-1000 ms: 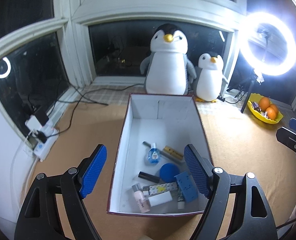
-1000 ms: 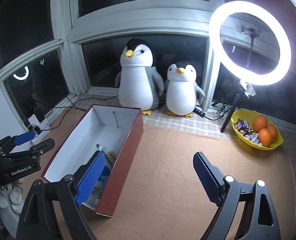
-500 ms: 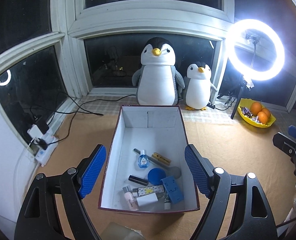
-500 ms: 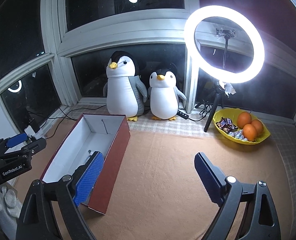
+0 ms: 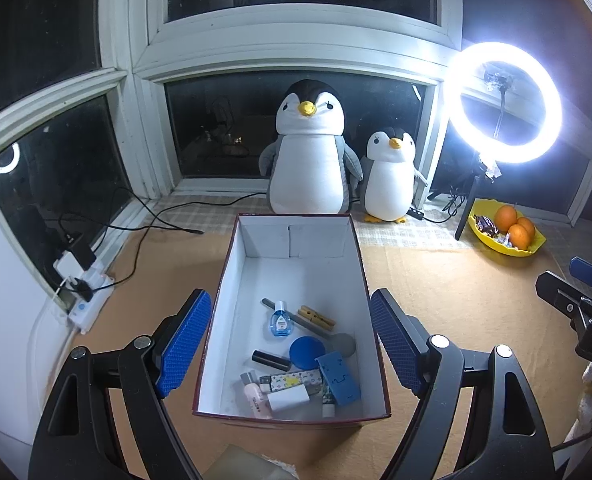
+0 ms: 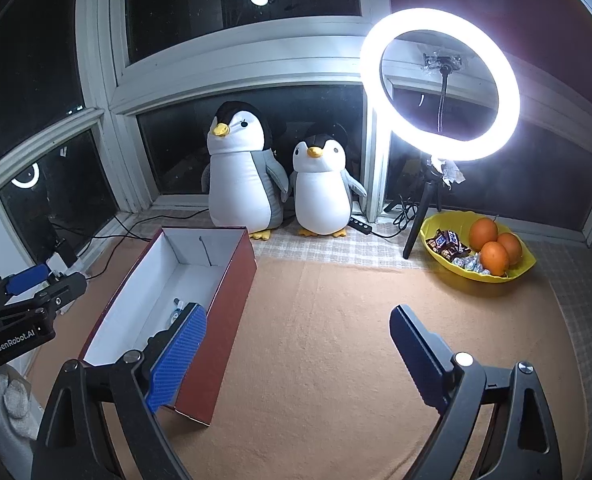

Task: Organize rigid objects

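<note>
both my grippers empty and spread wide, small items sitting in the box.

my left gripper (image 5: 287, 340) hangs above the near end of the box (image 5: 231, 256), jaws wide apart on either side of it and touching nothing. inside, at the near end, i see a dropper bottle (image 5: 280, 321), a clothespin (image 5: 316, 316), a blue lid (image 5: 306, 353), a black tube (image 5: 271, 360), a blue block (image 5: 339, 377) and a white block (image 5: 288, 397) lying close together; the far end is bare. my right gripper (image 6: 296, 356) is released too, over the tan mat (image 6: 336, 340) just right of the box, nothing between its pads. two penguins (image 5: 308, 152) stand behind the box, ring light (image 6: 440, 84) and fruit bowl (image 6: 436, 224) to the right.
</note>
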Demonstrator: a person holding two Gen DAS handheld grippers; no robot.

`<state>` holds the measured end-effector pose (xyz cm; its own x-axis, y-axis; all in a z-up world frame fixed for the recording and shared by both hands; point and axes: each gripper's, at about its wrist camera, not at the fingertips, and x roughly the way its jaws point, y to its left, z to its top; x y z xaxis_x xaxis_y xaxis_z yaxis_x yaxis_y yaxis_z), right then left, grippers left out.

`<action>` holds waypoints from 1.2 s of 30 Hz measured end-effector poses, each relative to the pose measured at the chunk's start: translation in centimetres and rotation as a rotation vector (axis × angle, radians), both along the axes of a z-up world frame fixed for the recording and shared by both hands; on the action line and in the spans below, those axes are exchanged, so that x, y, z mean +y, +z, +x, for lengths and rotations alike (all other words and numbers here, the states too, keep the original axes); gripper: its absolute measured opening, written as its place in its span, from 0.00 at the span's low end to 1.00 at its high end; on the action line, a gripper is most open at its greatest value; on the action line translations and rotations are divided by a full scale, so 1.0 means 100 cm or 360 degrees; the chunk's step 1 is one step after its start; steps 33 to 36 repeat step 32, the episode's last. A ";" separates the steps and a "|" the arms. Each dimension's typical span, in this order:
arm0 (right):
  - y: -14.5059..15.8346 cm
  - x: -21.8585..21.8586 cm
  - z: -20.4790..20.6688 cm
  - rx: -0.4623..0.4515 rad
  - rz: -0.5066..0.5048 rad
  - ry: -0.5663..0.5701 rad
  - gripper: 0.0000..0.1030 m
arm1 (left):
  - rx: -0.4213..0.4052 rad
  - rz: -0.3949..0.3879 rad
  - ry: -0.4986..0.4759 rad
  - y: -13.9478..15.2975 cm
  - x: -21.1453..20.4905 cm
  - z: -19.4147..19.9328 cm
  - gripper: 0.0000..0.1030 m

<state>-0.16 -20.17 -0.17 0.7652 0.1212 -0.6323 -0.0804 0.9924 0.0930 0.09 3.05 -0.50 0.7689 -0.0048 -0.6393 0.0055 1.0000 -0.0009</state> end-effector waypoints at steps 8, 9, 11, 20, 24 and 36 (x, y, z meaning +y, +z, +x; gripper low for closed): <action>-0.004 -0.001 0.001 0.0021 0.0001 -0.0005 0.88 | 0.0003 0.0005 0.0000 0.000 -0.002 0.001 0.79; -0.004 -0.002 0.001 0.0022 0.0003 -0.0006 0.88 | 0.0003 0.0004 0.0001 0.000 -0.002 0.001 0.79; -0.005 -0.002 0.002 0.0026 0.0006 -0.0009 0.88 | 0.0003 0.0004 0.0002 0.000 -0.002 0.001 0.79; -0.011 -0.004 0.004 0.0057 0.0011 -0.0006 0.88 | 0.0006 0.0010 0.0002 -0.001 -0.001 0.002 0.79; -0.012 -0.005 0.005 0.0064 0.0016 -0.0008 0.88 | 0.0000 0.0018 0.0005 -0.002 -0.001 0.002 0.79; -0.016 -0.008 0.007 0.0086 0.0027 -0.0012 0.88 | 0.0008 0.0023 0.0002 -0.003 -0.001 0.003 0.79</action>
